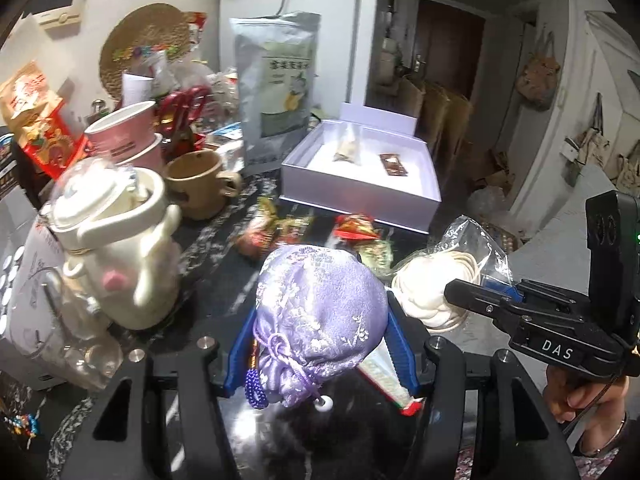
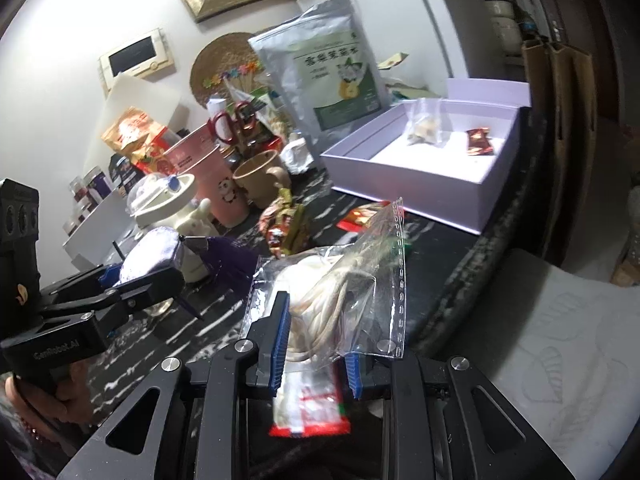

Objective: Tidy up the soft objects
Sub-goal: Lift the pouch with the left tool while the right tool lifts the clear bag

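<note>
My left gripper [image 1: 320, 320] is shut on a lilac brocade drawstring pouch [image 1: 320, 312] and holds it above the dark marbled table [image 1: 224, 292]. The pouch also shows in the right wrist view [image 2: 150, 254]. My right gripper [image 2: 316, 320] is shut on a clear plastic bag of white cord [image 2: 336, 292], seen in the left wrist view [image 1: 436, 288] to the right of the pouch. An open white box [image 1: 420, 188] at the table's far right holds a small clear packet [image 1: 348, 146] and a brown sachet [image 1: 394, 164]. Loose wrapped snacks [image 1: 280, 228] lie before the box.
A cream kettle [image 1: 116, 256], a tan mug [image 1: 200, 184], pink cups [image 1: 128, 136], a tall silver tea bag [image 1: 278, 92] and red scissors [image 1: 184, 104] crowd the left and back. A flat red-and-white packet [image 2: 308, 404] lies under my right gripper. A white cushion [image 2: 560, 360] lies beyond the table's right edge.
</note>
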Motion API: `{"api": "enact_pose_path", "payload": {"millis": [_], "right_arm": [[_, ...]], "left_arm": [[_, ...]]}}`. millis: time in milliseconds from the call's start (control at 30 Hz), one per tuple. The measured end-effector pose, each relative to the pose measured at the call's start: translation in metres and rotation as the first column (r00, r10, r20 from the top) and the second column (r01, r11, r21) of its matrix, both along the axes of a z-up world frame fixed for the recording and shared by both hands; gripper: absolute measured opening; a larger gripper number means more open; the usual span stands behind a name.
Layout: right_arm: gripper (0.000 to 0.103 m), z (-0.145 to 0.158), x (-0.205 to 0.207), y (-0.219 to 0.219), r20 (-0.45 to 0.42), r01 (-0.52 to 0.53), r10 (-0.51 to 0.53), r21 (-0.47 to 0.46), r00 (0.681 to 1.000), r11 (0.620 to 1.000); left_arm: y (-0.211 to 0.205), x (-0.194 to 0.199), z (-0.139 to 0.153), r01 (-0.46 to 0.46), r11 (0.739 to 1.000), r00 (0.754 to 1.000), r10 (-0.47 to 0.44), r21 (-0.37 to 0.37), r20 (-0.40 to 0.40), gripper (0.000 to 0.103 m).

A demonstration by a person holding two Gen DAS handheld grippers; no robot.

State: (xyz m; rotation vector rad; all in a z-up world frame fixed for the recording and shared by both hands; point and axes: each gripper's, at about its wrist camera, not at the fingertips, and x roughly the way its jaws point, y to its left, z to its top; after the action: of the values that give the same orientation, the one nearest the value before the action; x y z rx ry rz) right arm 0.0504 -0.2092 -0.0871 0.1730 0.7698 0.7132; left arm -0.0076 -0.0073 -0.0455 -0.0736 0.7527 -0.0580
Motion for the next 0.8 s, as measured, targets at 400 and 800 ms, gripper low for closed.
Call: {"api": "enact_pose_path", "payload": {"millis": [400,800], "right_arm": [[0.024,-0.001,-0.008,-0.055,-0.035,0.139,-0.139,-0.011,0.99,0.99],[0.024,0.013,-0.001,-0.077,-0.018,0.181,-0.182,-0.052,0.983,0.982]], "left_arm": [[-0.048,0.019,-0.002,0.13,0.991,0.992,-0.13,-0.026,0.002,0.058],[-0.078,0.049,0.004,0.213,0.976,0.977,-0.213,-0.041,0.006,0.058]]}}
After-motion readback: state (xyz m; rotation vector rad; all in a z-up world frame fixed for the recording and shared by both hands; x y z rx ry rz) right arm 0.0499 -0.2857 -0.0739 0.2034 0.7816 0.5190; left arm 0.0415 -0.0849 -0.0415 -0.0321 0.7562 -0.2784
